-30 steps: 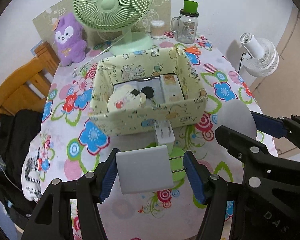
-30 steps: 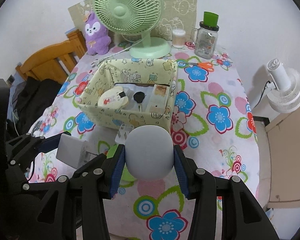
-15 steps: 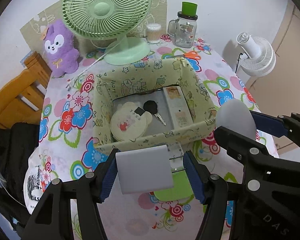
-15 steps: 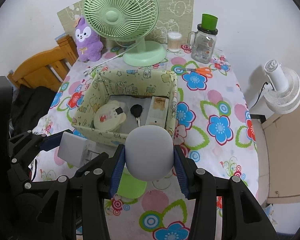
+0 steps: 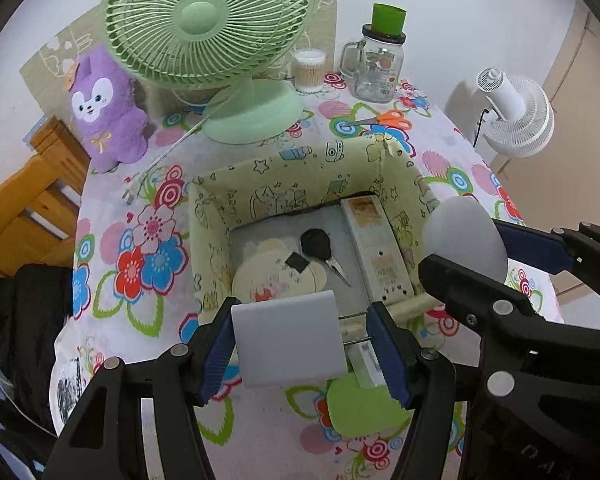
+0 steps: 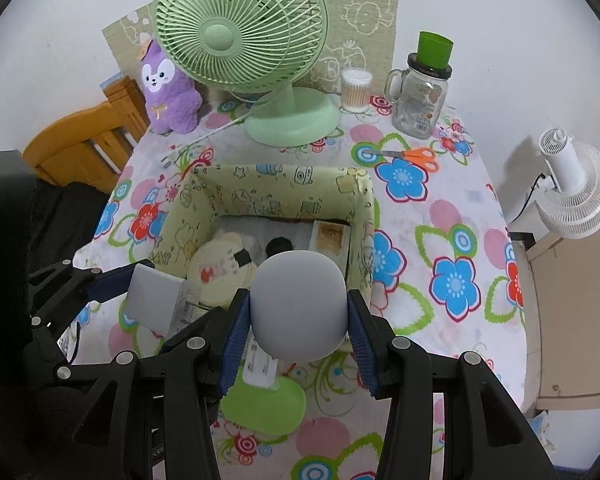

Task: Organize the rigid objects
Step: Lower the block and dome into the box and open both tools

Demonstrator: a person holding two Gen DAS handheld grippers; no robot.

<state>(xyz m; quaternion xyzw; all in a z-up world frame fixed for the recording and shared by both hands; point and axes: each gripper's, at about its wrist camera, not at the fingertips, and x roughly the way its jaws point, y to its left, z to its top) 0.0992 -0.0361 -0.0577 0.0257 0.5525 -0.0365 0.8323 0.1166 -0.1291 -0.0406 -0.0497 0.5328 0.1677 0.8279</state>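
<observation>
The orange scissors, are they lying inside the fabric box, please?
No, the orange scissors lie on the tablecloth beyond the fabric box.

We look steeply down from both wrist cameras, each sitting just behind its own fingers and facing the far wall across the flowered table [image 5: 148, 184]. The left wrist view sits close above the near edge of the fabric box [image 5: 216, 208], with the right gripper [image 5: 464, 240] at its right edge. The right wrist view shares that box [image 6: 352, 200], the green fan [image 6: 240, 36] and the jar [image 6: 420, 108], and shows the left gripper [image 6: 148, 296] at its left.
</observation>
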